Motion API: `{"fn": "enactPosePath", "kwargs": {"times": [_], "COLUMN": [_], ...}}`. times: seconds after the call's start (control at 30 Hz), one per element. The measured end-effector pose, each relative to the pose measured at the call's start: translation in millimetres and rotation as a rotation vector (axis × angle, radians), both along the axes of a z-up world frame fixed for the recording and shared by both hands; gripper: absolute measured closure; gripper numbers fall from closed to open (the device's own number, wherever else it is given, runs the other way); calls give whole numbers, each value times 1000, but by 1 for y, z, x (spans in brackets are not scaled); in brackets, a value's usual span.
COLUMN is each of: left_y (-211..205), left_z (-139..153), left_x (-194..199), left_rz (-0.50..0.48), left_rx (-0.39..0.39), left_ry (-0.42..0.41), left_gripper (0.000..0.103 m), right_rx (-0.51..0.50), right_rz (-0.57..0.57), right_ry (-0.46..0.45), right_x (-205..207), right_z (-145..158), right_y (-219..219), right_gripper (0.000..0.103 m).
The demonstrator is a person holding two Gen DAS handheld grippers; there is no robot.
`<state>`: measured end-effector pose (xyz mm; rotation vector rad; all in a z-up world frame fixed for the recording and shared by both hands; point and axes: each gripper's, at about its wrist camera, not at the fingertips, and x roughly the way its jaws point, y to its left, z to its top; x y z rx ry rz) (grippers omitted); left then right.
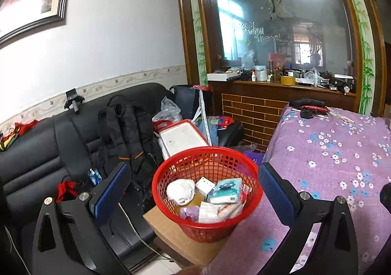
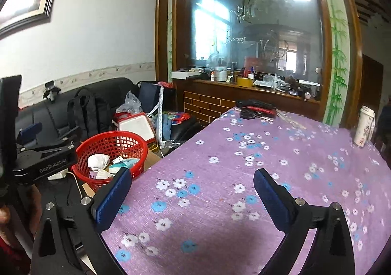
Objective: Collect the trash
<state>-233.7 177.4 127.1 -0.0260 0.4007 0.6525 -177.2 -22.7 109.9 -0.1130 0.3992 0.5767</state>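
A red mesh basket (image 1: 207, 226) stands on a cardboard box beside the table. It holds trash: a crumpled white wad (image 1: 179, 191), a small white box, a teal tissue pack (image 1: 226, 190) and wrappers. My left gripper (image 1: 193, 189) is open and empty, hovering just above and in front of the basket. The basket also shows in the right wrist view (image 2: 110, 145), at the left. My right gripper (image 2: 193, 191) is open and empty over the purple floral tablecloth (image 2: 244, 177). The left gripper's body (image 2: 46, 162) shows at the left there.
A black sofa (image 1: 36, 165) with a black backpack (image 1: 127, 133) and bags stands left of the basket. A white cup (image 2: 365, 128) stands at the table's right edge. Black and red tools (image 2: 256, 107) lie at its far end. A cluttered wooden counter (image 2: 244, 84) stands behind.
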Motion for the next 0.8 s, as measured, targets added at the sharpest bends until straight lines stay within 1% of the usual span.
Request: {"fn": "enactPosePath", "kwargs": {"times": [0.1,0.27,0.43,0.53,0.8], "left_y": [-4,-11,-18,-18,-13], "left_z": [0,-3,-9,-12,-15], "left_x": [0,4,6,8,10], "left_rz": [-10,-14,-12,-21,-27], "left_rx": [-13,8,32,28,14], "left_ry": [7,29,48,62,65], "left_gripper": [0,0,0,0,0], "right_rx": [10,36,13,5,-26], "right_rz": [-6,-9,-5,-5,2], "right_ry": [-12,-3,28,30,57], "right_x": [-5,-8,-4,-5,-1], "right_z": [3,3,-3,-5,-11], "right_y": [-8,-16,-13,-10,0], "right_gripper": [1,0,0,0,0]}}
